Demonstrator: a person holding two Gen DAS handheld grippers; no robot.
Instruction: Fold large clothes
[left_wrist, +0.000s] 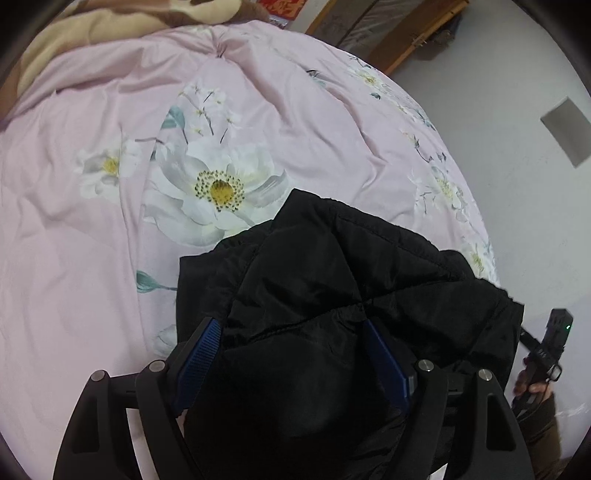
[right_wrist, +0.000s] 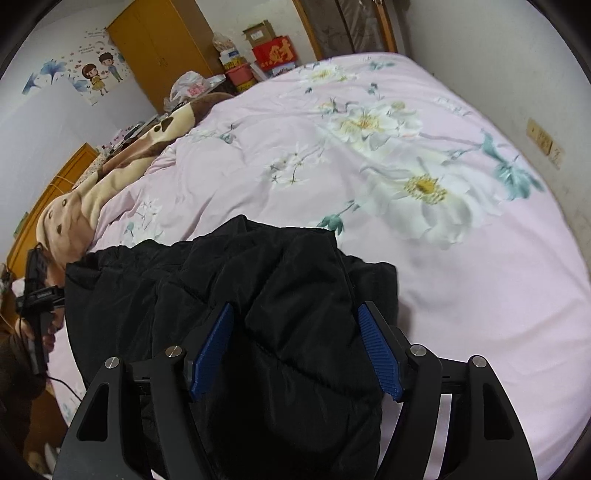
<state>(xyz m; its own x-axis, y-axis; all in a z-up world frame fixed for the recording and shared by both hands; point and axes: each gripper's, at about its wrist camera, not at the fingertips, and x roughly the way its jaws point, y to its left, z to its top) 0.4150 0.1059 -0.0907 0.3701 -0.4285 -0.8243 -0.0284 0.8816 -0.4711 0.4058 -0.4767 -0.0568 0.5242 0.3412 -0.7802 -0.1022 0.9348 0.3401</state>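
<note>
A black padded jacket (left_wrist: 332, 280) lies bunched on a pink floral bed cover (left_wrist: 110, 221). My left gripper (left_wrist: 291, 339) has its blue pads on either side of a thick fold of the jacket, gripping it. In the right wrist view the same jacket (right_wrist: 258, 280) fills the space between the blue pads of my right gripper (right_wrist: 295, 332), which also holds a thick fold. Each gripper shows at the edge of the other's view, the right gripper (left_wrist: 546, 354) and the left gripper (right_wrist: 37, 295), both held in a hand.
The pink bed cover (right_wrist: 406, 166) spreads far ahead. A brown and beige plush blanket (right_wrist: 110, 177) lies along one side. A white wall (left_wrist: 517, 166) borders the bed. Yellow wardrobes (right_wrist: 159, 40) and stacked boxes (right_wrist: 273, 51) stand beyond.
</note>
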